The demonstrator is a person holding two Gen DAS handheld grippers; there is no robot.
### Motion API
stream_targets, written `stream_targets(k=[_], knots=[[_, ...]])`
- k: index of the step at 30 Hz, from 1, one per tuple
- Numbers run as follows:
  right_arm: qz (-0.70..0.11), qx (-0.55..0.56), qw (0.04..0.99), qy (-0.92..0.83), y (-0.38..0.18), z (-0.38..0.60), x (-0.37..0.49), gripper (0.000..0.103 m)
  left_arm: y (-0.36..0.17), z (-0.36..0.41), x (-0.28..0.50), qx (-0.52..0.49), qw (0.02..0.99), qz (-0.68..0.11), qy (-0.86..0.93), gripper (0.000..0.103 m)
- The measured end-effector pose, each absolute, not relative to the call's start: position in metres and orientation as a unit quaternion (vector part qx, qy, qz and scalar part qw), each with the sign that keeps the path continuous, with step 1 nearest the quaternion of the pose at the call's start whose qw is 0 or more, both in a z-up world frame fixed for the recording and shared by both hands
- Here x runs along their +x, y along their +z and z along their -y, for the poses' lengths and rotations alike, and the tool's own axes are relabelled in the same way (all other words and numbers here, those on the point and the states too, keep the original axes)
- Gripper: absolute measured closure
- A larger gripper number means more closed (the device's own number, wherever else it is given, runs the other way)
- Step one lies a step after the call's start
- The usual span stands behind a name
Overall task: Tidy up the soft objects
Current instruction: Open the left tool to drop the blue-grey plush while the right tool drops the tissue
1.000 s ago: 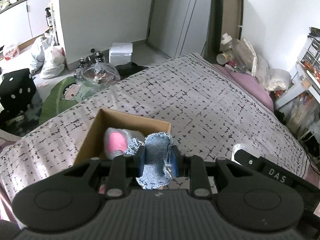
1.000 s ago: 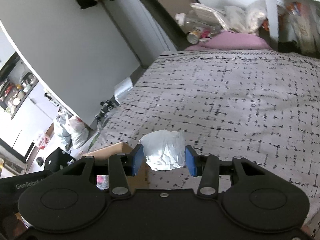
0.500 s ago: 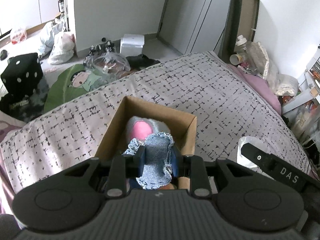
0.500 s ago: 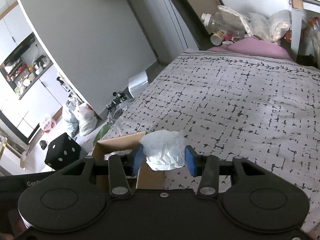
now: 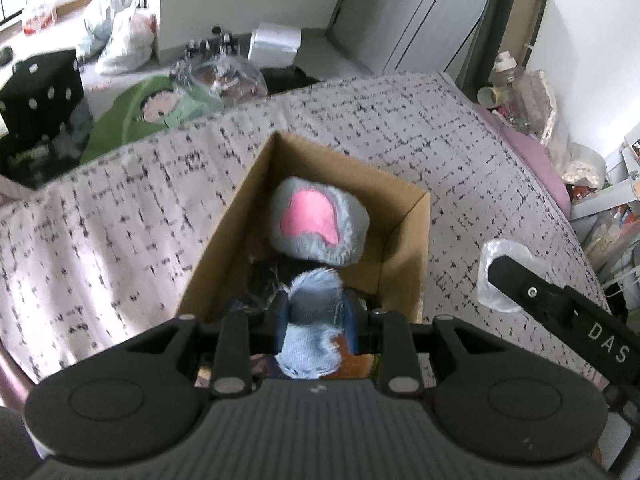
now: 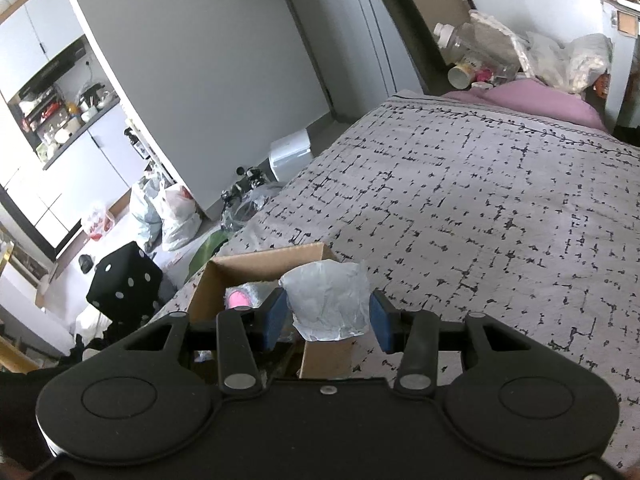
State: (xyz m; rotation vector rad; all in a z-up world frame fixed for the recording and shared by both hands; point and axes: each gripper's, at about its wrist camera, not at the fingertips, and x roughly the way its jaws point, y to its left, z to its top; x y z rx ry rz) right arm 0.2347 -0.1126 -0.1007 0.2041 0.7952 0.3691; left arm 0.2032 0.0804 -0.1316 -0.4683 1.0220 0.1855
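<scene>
Greys, blues and brown on a patterned bed

A pale grey bedspread (image 6: pixel 500 208) with black dashes carries a brown cardboard box (image 5: pixel 404 248); inside, a grey plush (image 5: pixel 320 224) with a pink patch, and frayed light-blue denim (image 5: pixel 316 304) between blue pads (image 5: pixel 280 320).

Black tongs (image 5: pixel 316 322), blue pads (lettering "DAS").

A frayed blue denim piece (image 5: pixel 314 320) hangs over the near end of the open cardboard box (image 5: pixel 404 248) on the bed. Inside, at the far end, lies a grey plush toy (image 5: pixel 320 224) with a pink patch. A crumpled white bag (image 6: pixel 328 304) is at the box's right.
</scene>
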Motion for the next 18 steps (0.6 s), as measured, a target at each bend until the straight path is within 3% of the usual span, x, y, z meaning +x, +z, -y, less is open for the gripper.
stream_targets(k=[13,18], knots=[[-0.388,0.093,0.892,0.214,-0.104,0.084,0.233,0.058,-0.137,-0.110,0.204,-0.240,0.839,-0.479,0.093,0.070],[-0.396,0.090,0.884,0.232,-0.107,0.073,0.233,0.058,-0.135,-0.117,0.204,-0.235,0.843,-0.475,0.094,0.059]])
